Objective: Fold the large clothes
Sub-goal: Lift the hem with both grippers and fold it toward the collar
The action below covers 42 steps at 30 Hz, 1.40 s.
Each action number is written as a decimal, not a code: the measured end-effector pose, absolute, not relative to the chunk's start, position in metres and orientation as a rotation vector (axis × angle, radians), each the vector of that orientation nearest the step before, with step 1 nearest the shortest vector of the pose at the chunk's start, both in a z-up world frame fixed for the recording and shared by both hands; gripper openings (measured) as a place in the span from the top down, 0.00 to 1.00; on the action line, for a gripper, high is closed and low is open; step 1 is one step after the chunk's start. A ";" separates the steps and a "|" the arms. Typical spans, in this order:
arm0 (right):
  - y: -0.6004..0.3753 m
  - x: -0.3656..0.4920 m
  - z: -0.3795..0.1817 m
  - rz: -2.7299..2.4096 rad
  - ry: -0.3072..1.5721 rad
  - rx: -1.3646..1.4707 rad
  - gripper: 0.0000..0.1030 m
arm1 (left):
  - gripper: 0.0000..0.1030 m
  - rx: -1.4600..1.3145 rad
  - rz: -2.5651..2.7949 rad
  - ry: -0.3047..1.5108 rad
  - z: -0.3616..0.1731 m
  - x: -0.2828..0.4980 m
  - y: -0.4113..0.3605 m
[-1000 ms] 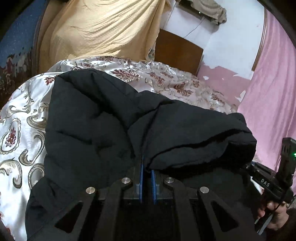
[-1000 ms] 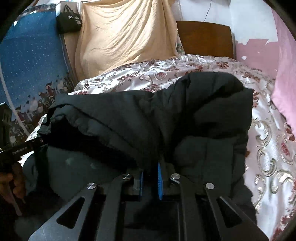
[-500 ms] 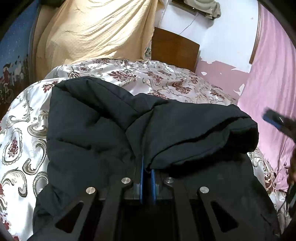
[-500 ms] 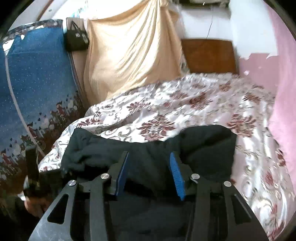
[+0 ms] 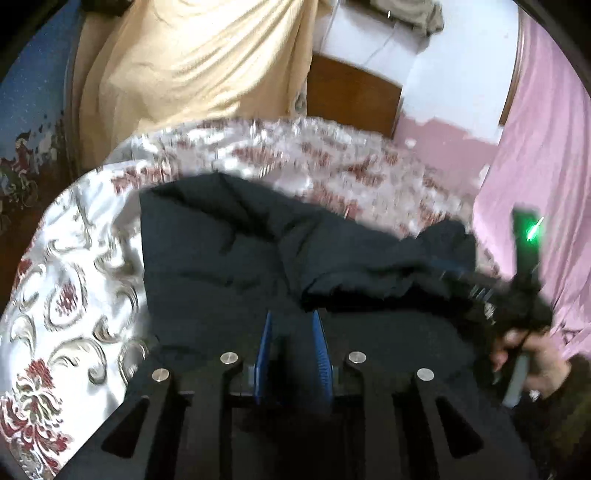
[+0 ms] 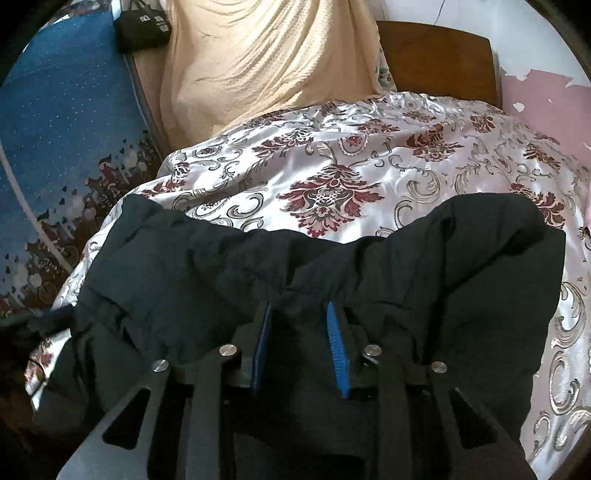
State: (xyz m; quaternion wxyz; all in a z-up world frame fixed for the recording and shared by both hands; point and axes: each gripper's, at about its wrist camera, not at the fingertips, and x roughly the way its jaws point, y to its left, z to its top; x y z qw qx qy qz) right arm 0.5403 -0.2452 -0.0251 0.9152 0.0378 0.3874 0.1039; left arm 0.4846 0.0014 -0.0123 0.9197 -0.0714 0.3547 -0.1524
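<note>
Left gripper (image 5: 291, 321): jaws apart, nothing clamped, blue pads (image 5: 264, 343) standing over black cloth. Right gripper (image 6: 300, 317): jaws apart too, wider, gripping nothing, one blue pad (image 6: 337, 343) bright on the right side, the other in shadow. Directly ahead of and beneath both pairs of jaws, the coat (image 6: 406, 280), black and puffy, heaped in thick rolls on the quilt (image 6: 332, 177). From the left wrist view, a folded-over lip of the coat (image 5: 354, 273) just past the fingertips, running off to the right; a flatter quilted panel ahead and to the left. Farther right of the left jaws, blurred by motion, a hand (image 5: 532, 362) on a dark handle with a green light above it; beside it the coat's far end. From the right wrist view, a sagging ridge of coat straight beyond the pads, highest ahead-right, lower ahead-left, spilling toward the bed's left edge. Beyond the coat, shiny white satin with red flowers and grey scrolls. Farther ahead, a yellow drape (image 6: 266, 66) hanging, a brown headboard (image 6: 439, 59) to its right. Far left, a blue curtain (image 6: 62, 122) and a black bag (image 6: 142, 27) up top; far right, pink wall (image 6: 546, 99).
</note>
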 end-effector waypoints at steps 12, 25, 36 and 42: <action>-0.247 0.535 -0.036 0.269 0.759 -0.038 0.76 | 0.68 0.003 -0.419 0.822 -0.042 0.575 -0.072; -0.239 0.567 -0.071 0.243 0.733 -0.089 0.76 | 0.68 0.041 -0.376 0.716 -0.088 0.591 -0.082; -0.239 0.544 -0.047 0.230 0.694 -0.010 0.74 | 0.66 -0.016 -0.380 0.699 -0.073 0.561 -0.063; -0.236 0.536 -0.067 0.231 0.721 -0.002 0.71 | 0.63 0.054 -0.342 0.743 -0.083 0.558 -0.072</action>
